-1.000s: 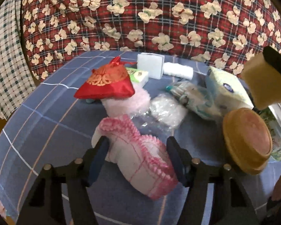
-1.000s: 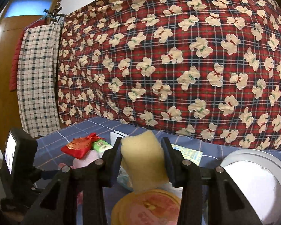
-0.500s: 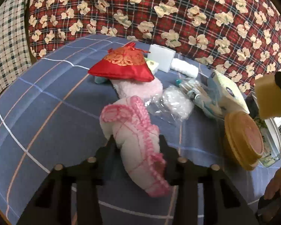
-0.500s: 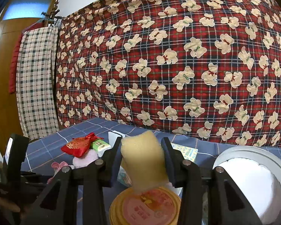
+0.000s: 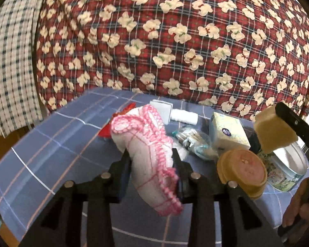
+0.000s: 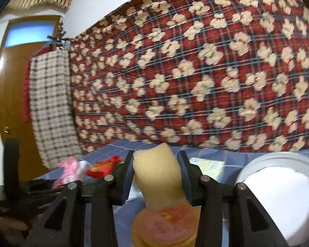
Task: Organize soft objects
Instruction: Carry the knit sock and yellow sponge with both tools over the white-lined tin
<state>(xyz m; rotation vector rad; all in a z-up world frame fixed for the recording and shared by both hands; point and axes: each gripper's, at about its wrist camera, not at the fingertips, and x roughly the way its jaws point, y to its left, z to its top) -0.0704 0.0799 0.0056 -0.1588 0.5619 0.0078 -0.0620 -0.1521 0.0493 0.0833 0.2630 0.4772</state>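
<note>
1. Currently the left gripper (image 5: 152,168) has its jaws clamped on the pink frilled sock (image 5: 148,144), lifted off the blue checked surface (image 5: 51,156).
2. Meanwhile the right gripper (image 6: 156,177) has its jaws pinching the yellow sponge (image 6: 158,175) above the round lid (image 6: 166,228) near the surface's right edge.

My left hand-held gripper (image 5: 152,175) is black, as is my right hand-held gripper (image 6: 156,177). Frilly cloth (image 5: 148,144): white, thin pink grid lines, pink ruffled trim. Sponge (image 6: 158,175): pale yellow. Surface (image 5: 51,144) cover: blue-grey with white and orange check lines. Backdrop blanket (image 5: 175,41): red-and-navy plaid, cream bear print. Hanging cloth (image 5: 10,61): white with dark check. Pouch (image 6: 104,167): red with gold pattern. Round lid (image 5: 242,171): tan rim, pinkish-brown top. Tissue pack (image 5: 226,135): pale yellow-green, dark blue dot. Rolled towel (image 5: 184,117): white. Door (image 6: 10,82): brown wood.
</note>
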